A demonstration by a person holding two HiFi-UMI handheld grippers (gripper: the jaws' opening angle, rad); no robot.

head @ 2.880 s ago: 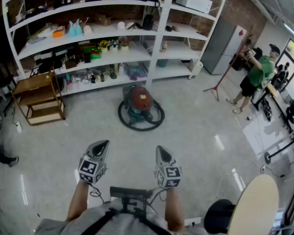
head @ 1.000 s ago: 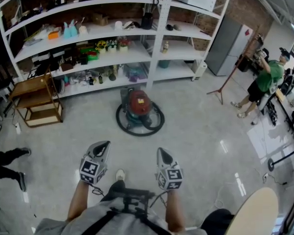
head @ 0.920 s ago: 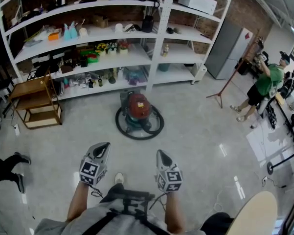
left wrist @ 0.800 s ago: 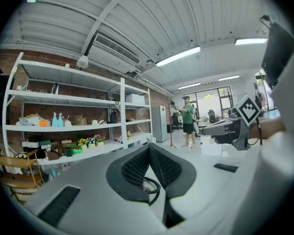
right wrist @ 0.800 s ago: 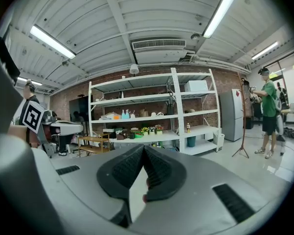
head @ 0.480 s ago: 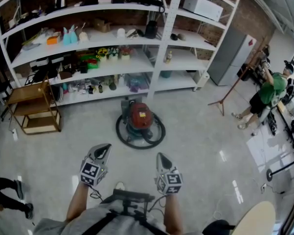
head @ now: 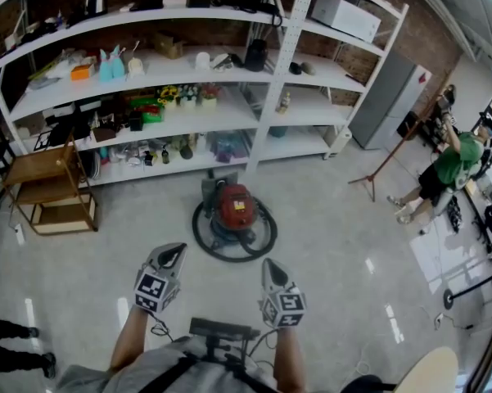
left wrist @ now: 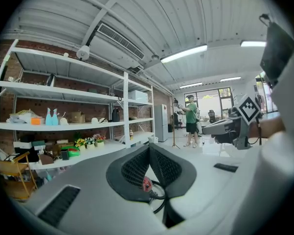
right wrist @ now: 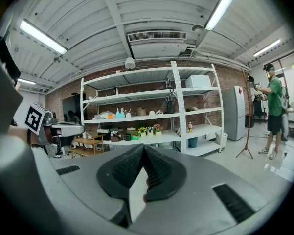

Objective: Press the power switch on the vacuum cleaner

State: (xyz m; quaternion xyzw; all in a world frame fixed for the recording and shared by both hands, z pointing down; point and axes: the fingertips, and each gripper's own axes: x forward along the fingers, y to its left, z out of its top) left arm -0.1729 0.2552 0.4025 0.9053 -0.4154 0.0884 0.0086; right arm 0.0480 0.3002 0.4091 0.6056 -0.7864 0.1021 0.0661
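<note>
Bright, even light falls from ceiling tubes [right wrist: 224,5] above the right gripper [head: 273,264], streaking glare across the glossy floor [head: 336,219] on both sides of it, with fisheye-bent, dark-cornered edges.

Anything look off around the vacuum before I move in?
Nothing stands out. The vacuum cleaner stands upright on the floor before the shelves, its hose looped around it. The left claw and right claw are shut, empty, well short of it.

**Switch too small, edges clipped**
The red round-bodied vacuum cleaner [head: 233,207] sits too small in the head view to show any switch. In the left gripper view, the left gripper [left wrist: 149,149] hides all but a sliver of it. A dark-trousered person's legs [head: 12,346] are cut by the left edge.
</note>
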